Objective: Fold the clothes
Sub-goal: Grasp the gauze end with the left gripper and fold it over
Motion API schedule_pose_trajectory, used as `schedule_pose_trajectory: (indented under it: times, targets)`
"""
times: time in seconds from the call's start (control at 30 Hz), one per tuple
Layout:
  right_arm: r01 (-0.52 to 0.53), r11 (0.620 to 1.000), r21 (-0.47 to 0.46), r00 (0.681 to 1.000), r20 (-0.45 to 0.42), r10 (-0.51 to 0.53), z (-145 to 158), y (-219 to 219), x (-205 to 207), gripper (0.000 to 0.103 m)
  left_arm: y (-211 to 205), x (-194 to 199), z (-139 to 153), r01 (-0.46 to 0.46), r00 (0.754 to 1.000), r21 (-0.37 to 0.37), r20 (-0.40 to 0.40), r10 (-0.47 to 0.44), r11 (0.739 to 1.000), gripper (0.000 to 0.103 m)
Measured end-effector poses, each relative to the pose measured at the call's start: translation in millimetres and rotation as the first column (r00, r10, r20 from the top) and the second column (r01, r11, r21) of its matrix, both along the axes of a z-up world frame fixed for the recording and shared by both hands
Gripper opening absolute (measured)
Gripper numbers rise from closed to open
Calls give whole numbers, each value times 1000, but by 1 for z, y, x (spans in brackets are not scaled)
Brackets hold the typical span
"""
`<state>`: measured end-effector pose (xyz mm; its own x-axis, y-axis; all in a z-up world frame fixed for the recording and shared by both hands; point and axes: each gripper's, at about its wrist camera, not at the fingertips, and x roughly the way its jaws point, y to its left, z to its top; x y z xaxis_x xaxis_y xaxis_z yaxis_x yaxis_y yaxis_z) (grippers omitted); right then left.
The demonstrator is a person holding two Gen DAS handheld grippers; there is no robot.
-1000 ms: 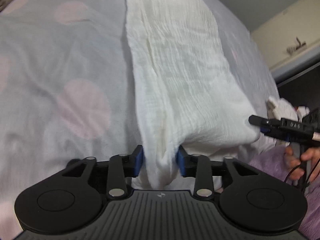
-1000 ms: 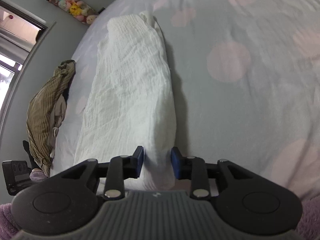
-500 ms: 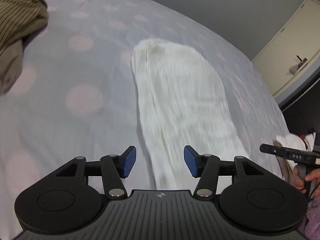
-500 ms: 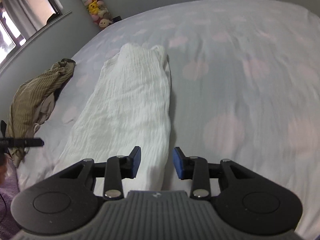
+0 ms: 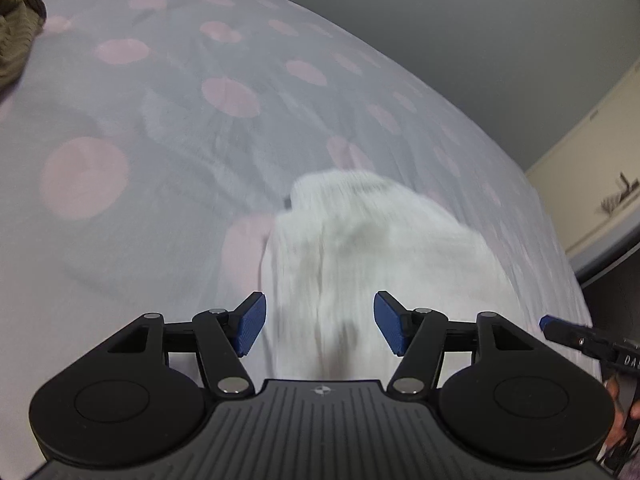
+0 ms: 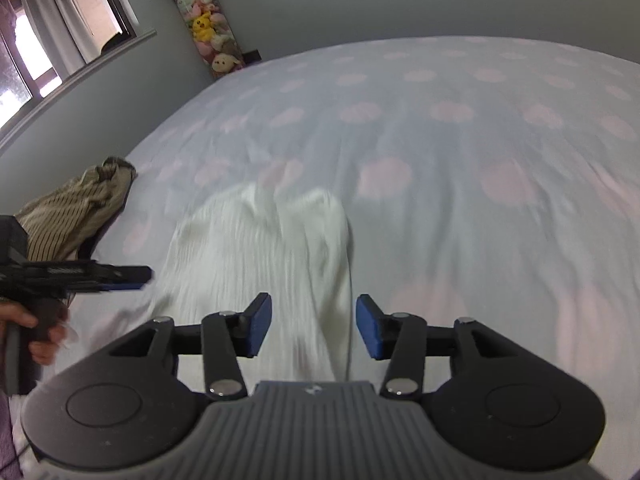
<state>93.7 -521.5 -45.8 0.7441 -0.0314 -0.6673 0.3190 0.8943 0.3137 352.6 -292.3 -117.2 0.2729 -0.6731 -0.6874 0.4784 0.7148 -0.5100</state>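
- Bedspread [image 6: 460, 208], pale with pink dots, covers the whole bed and serves as the folding surface.
- White crinkled garment [image 6: 264, 256] lies on it as a long narrow strip, running away from both cameras; its near end sits below the two tools, its far end looks bunched, though blur hides the detail.
- Brown striped garment [image 6: 76, 216] lies in a heap near the bed's edge, well apart from the white one, seemingly yet to be folded.
- Left gripper [image 5: 320, 324] has its jaws opening; the white cloth shows between them, but the blue pads stand clear of it.
- Right gripper [image 6: 314, 326] is likewise opening over the strip's near end, pads not pressing the cloth.
- Step in hand, as I judge it: release after the lengthwise fold.
- Next move likely calls for regripping both corners of one end and carrying it over to the other, keeping the edges aligned.
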Motion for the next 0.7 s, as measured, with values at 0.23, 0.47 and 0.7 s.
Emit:
schedule_pose_trajectory:
  times: [0.23,0.47,0.7]
  targets:
    - [-86,996,-17,996,26,87,-12,10,40,39,-19,-9,1,51,992,25,116,-53,998,31]
    - [-132,974,-183,991,11,136,-11,40,42,17,-31,-28,17,63,966,136,240,-95,989,4]
    - [-142,899,-415,984,43,175,13,72,16,10,-27,-50,56,100,923,86,365,-124,991,3]
